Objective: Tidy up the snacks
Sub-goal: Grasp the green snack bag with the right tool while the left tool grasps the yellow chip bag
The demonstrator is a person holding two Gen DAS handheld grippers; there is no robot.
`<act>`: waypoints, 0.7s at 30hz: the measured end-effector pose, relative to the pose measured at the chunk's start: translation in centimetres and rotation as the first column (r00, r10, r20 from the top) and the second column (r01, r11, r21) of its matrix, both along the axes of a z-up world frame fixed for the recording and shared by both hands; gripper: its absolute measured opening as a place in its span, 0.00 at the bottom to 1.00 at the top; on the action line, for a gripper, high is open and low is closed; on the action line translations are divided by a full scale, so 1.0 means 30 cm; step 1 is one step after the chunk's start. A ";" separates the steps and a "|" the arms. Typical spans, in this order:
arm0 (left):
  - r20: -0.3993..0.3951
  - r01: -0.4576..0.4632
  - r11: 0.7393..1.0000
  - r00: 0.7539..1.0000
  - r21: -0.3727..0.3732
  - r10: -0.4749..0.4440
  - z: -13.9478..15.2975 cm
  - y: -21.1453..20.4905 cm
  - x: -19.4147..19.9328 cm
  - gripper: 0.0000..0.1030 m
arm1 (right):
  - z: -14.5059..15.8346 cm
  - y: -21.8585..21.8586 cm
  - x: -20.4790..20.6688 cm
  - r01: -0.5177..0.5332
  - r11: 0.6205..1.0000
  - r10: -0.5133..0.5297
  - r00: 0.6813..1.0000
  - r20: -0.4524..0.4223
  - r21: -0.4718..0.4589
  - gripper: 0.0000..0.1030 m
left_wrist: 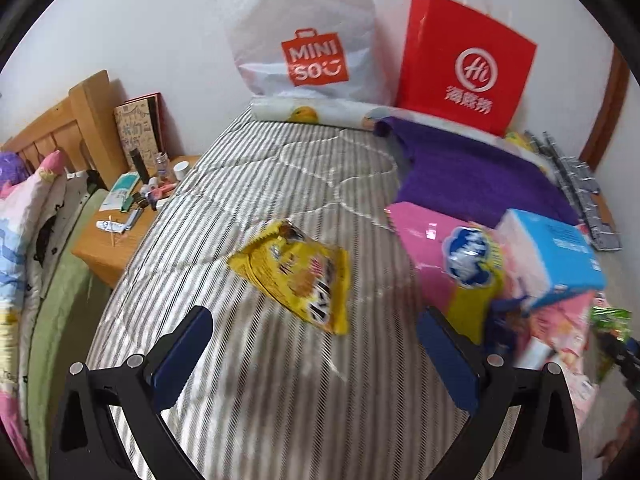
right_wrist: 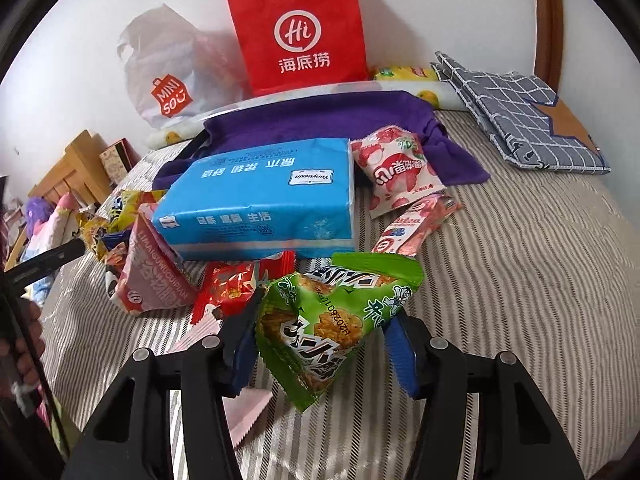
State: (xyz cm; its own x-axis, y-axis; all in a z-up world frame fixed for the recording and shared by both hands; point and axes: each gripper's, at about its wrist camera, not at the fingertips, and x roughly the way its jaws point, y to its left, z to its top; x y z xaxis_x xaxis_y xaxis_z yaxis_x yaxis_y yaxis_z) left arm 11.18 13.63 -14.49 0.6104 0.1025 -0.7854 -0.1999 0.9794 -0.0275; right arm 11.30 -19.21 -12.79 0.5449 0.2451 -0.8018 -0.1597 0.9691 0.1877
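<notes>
In the left wrist view my left gripper (left_wrist: 312,344) is open and empty above the striped bed; a yellow snack packet (left_wrist: 296,276) lies just ahead of it. A pile of snacks with a blue tissue pack (left_wrist: 556,256) and a pink packet (left_wrist: 428,240) sits to its right. In the right wrist view my right gripper (right_wrist: 324,344) is shut on a green snack packet (right_wrist: 332,320), held just above the bed. Ahead lie the blue tissue pack (right_wrist: 260,204), a pink triangular packet (right_wrist: 152,280), a red packet (right_wrist: 228,288) and strawberry packets (right_wrist: 396,172).
A red paper bag (right_wrist: 300,28) and a white Miniso plastic bag (right_wrist: 168,76) stand against the wall at the bed's far edge. A purple cloth (right_wrist: 320,120) and a folded checked cloth (right_wrist: 520,116) lie on the bed. A cluttered wooden nightstand (left_wrist: 136,208) stands at the left.
</notes>
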 end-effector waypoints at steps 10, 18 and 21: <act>-0.066 0.010 1.000 0.998 0.015 -0.009 -0.055 0.031 0.120 0.98 | 0.055 -0.061 -0.008 0.044 0.999 -0.043 0.999 0.020 -0.023 0.54; -0.087 0.038 0.998 0.995 -0.041 -0.041 -0.089 0.043 0.171 0.77 | 0.042 -0.116 0.007 0.108 0.994 -0.108 0.994 -0.014 -0.007 0.54; -0.089 0.044 0.998 0.995 -0.044 -0.048 -0.095 0.044 0.170 0.64 | 0.029 -0.125 0.013 0.125 0.992 -0.126 0.992 -0.024 -0.023 0.54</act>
